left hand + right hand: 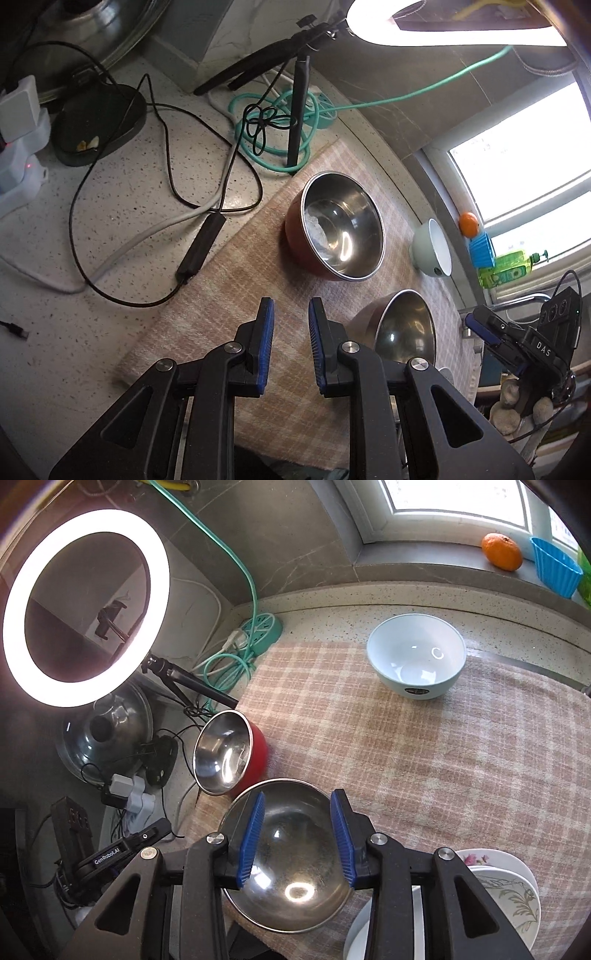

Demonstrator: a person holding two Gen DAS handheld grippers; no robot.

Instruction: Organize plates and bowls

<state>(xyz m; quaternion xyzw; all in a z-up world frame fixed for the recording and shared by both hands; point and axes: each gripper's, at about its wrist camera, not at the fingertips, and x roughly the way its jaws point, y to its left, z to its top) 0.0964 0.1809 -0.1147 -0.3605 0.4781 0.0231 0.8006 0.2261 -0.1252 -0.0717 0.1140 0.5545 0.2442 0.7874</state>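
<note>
The left hand-held gripper is held partly open above the checked cloth, with nothing between its blue pads. The right hand-held gripper is spread wide above a steel bowl, which is not touched by either pad. A red bowl with a steel lining is placed just beside the steel bowl on the cloth. A pale blue bowl is set well apart, near the window. Stacked plates are seen at the cloth's near edge. The cloth is laid on the speckled table.
</note>
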